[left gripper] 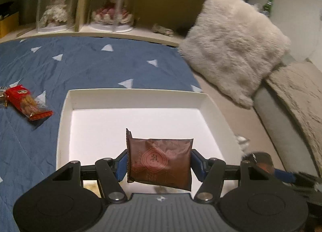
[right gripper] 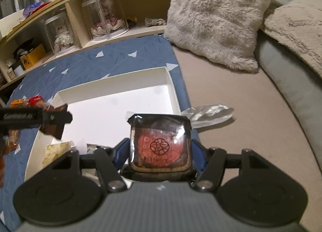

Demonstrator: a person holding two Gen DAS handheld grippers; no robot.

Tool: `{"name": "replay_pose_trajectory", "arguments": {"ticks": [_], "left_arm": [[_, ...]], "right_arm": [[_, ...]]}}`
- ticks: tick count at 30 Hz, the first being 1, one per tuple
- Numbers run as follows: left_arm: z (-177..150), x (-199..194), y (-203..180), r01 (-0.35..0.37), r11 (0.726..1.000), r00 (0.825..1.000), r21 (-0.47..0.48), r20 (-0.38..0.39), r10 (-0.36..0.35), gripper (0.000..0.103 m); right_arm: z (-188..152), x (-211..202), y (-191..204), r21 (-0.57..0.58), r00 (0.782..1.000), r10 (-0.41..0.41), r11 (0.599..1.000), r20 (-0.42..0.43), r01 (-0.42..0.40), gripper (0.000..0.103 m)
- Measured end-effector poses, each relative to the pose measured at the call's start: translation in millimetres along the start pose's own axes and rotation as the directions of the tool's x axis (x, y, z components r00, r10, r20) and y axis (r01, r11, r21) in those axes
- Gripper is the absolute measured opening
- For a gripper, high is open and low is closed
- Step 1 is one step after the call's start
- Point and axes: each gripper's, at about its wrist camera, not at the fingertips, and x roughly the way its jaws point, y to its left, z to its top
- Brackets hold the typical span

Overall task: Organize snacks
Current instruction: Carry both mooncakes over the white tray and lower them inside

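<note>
Left wrist view: the left gripper (left gripper: 159, 163) has its jaws closed on a brown foil snack packet (left gripper: 160, 163), pinched at both side edges so it stands upright, printed face toward the camera. It hangs over the near part of a shallow white box (left gripper: 136, 93), whose floor beyond the packet is bare. The box sits on a bed with a blue quilt (left gripper: 80, 65) patterned with pale triangles. A red cookie packet (left gripper: 27, 102) lies on the quilt to the left of the box, well apart from it and outside its walls. A fluffy cream pillow (left gripper: 235, 51) leans at the right, and a wooden shelf (left gripper: 128, 34) runs behind the bed.

Right wrist view: the right gripper (right gripper: 160, 148) has its jaws closed on a dark square snack pack (right gripper: 160, 145) with a clear window and a red pastry inside, also held by its sides, above the box's near right area. The other gripper with its brown packet shows at the left, over the box's left wall. A crumpled silver wrapper (right gripper: 209, 114) lies on the beige sheet just outside the box's right wall. Some small packets lie at the box's near edge, partly hidden.

Holding by the side edges probably lets each snack drop flat. Both appear poised for placing inside; the red packet remains to be gathered.
</note>
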Motion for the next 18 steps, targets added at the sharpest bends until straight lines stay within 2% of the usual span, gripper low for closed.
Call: {"name": "replay_pose_trajectory", "arguments": {"ticks": [8,14,17,18], "left_arm": [[20,29,53,-0.081,0.992,0.997,-0.093,-0.019,0.080,0.064],[23,36,67,-0.104,0.989,0.995,-0.105,-0.020,0.103,0.064],[23,35,65,-0.113,0.990,0.994,-0.083,-0.009,0.113,0.075],[23,33,64,-0.121,0.990,0.993,-0.075,-0.007,0.121,0.080]], "right_arm": [[2,29,10,-0.042,0.996,0.052,0.998,-0.075,-0.055,0.069],[2,38,11,-0.058,0.995,0.028,0.998,-0.098,-0.034,0.070],[3,39,13,-0.099,0.994,0.008,0.995,-0.112,-0.019,0.073],[4,38,14,-0.106,0.994,-0.005,0.994,-0.111,-0.007,0.081]]}}
